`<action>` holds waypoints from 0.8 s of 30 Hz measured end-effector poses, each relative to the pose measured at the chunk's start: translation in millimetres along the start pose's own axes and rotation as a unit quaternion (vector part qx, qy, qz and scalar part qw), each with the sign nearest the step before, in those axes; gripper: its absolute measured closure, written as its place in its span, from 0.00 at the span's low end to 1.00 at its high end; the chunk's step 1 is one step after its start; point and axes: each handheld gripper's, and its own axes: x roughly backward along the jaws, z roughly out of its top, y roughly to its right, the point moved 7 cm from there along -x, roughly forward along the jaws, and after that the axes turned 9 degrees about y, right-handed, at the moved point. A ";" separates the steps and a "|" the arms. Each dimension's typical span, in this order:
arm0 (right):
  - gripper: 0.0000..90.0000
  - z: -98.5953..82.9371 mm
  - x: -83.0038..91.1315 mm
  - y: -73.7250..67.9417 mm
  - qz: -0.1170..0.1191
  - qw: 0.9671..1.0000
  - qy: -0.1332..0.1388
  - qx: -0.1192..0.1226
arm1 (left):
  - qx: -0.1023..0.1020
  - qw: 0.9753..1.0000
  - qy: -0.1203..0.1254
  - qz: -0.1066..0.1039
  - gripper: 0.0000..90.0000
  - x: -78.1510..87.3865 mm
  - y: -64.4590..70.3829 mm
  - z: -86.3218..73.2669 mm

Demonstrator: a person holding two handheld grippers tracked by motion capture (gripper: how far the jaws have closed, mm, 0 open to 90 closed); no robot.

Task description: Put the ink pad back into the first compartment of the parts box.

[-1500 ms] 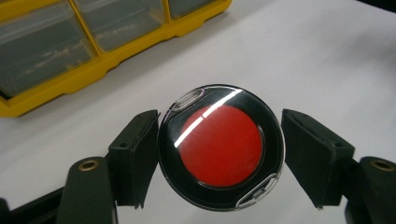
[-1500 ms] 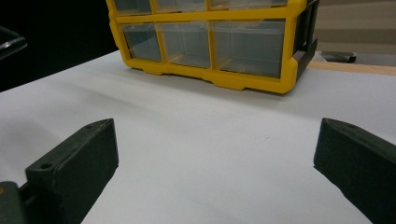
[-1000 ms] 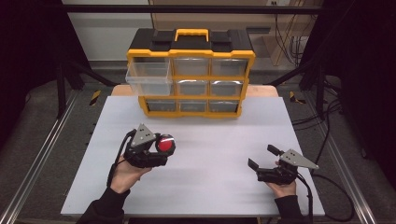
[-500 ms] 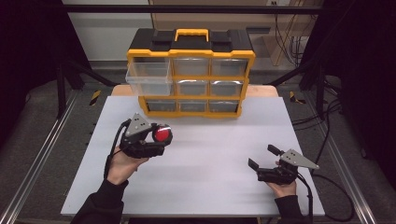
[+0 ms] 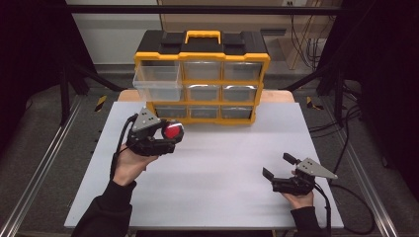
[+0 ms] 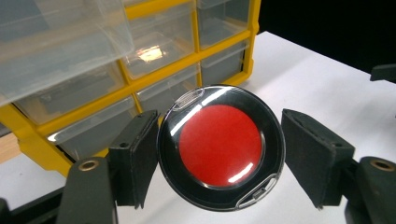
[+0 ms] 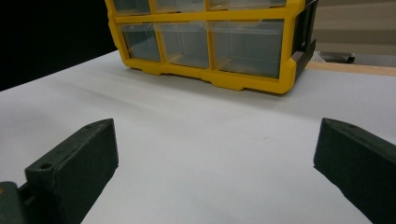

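Left first: my left gripper [image 5: 170, 136] has carried the round red-and-black disc [image 5: 173, 131] up the table over the last second. It was out in the open well in front of the organiser [image 5: 202, 76]; now it sits just in front of the organiser's bottom-left corner. The jaws clamp the disc by its rim, red face toward the camera in the left gripper view [image 6: 220, 145]. The pulled-out top-left drawer [image 5: 157, 81] hangs open above and just behind the disc, looks empty from what I can see. So my read: transport nearly done, what's left is a lift over the drawer's front edge and a drop. Risk is clipping that clear front lip.

Right side: my right gripper [image 5: 279, 165] hasn't shifted, parked low on the white table [image 5: 222, 163], well off the organiser's right front corner. Jaws spread wide with nothing between them, bare table in the right gripper view.
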 end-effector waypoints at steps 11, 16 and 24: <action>0.00 0.3 0.5 0.0 0.000 1.000 0.000 0.000 | -0.003 1.000 0.004 0.012 0.33 4.7 -9.9 15.0; 0.00 0.4 0.4 -0.1 0.000 1.000 0.001 -0.001 | -0.010 1.000 0.006 0.020 0.33 5.5 -14.7 22.2; 0.00 0.8 0.4 0.1 0.001 1.000 0.003 0.001 | -0.010 0.999 0.012 0.028 0.33 9.6 -20.6 33.4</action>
